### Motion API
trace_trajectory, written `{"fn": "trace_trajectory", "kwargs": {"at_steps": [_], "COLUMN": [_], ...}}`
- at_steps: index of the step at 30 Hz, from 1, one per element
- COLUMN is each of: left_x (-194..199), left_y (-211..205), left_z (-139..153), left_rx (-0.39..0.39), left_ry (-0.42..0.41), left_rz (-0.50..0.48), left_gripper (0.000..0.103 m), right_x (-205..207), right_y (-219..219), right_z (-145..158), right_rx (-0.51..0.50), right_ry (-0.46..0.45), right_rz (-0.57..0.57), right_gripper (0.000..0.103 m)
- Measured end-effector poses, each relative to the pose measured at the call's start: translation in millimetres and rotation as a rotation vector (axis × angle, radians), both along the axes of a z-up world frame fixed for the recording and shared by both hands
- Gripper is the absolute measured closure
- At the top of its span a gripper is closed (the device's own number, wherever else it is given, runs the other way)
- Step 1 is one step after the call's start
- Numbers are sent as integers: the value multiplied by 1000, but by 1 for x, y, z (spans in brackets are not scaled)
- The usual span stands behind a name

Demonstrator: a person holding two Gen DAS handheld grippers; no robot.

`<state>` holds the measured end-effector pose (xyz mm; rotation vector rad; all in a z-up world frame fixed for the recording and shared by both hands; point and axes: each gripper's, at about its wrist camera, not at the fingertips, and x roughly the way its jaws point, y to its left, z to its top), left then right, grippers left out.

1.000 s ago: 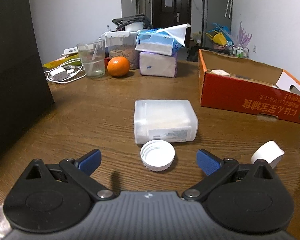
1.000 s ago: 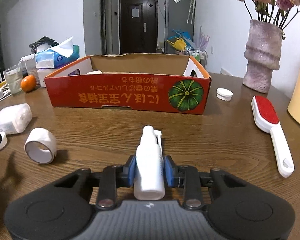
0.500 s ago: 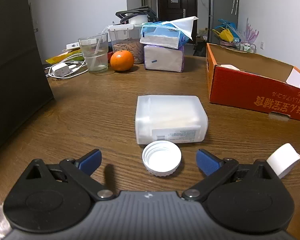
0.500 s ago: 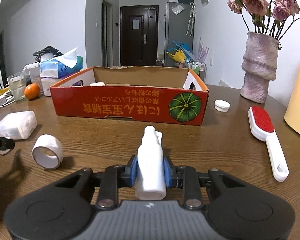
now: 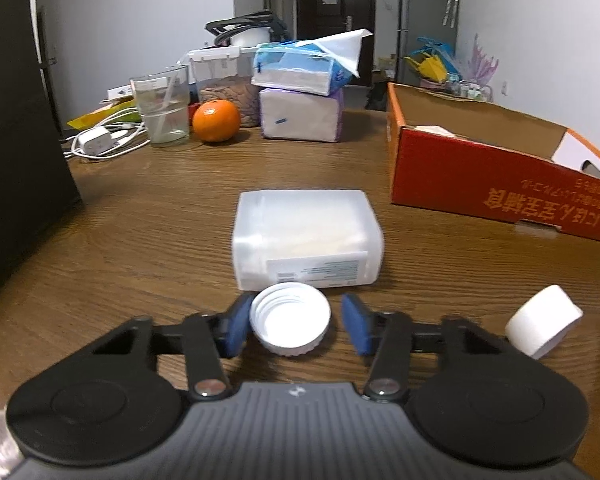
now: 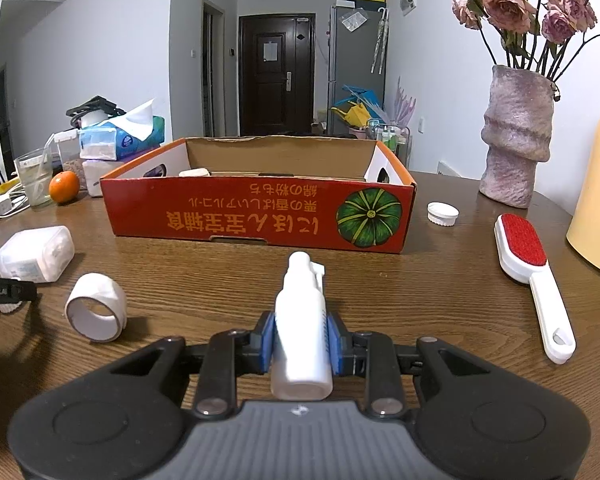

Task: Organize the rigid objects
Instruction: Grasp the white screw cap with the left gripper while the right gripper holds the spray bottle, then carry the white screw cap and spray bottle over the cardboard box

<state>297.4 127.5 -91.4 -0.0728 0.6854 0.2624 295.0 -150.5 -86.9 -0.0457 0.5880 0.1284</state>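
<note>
Left claw (image 5: 296,330) closing round white cap (image 5: 290,320), right claw (image 6: 302,346) clamping spray bottle (image 6: 302,328)

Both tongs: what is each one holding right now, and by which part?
Right tongs grip the white spray bottle across its body, nozzle pointing forward. Left tongs are closing around the white cap; a gap shows at the right pad, so not yet gripped.

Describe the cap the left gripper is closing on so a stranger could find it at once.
Start at the red cardboard box on the wooden table, then the translucent plastic container lying left of it. Just in front lies the white screw cap, between the closing left gripper pads. Unlike the tape roll nearby, it lies open side up, threads showing.
</note>
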Motion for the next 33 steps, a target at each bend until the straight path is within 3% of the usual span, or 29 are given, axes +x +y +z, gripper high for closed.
{"fn": "trace_trajectory", "kwargs": {"at_steps": [14, 22, 33], "left_x": [-14, -31, -51], "left_y": [-4, -5, -28], "left_z": [12, 29, 49], "left_rx": [-8, -7, 1], "left_ry": [-59, -143, -229], "left_rz": [-37, -28, -90], "left_gripper": [62, 62, 62], "right_x": [-7, -13, -25], "right_y": [0, -1, -4], "right_z": [4, 11, 26], "right_rx": [5, 19, 35], "right_ry": [-23, -54, -109], "right_rz": [3, 5, 9], "right_gripper": [77, 77, 77]}}
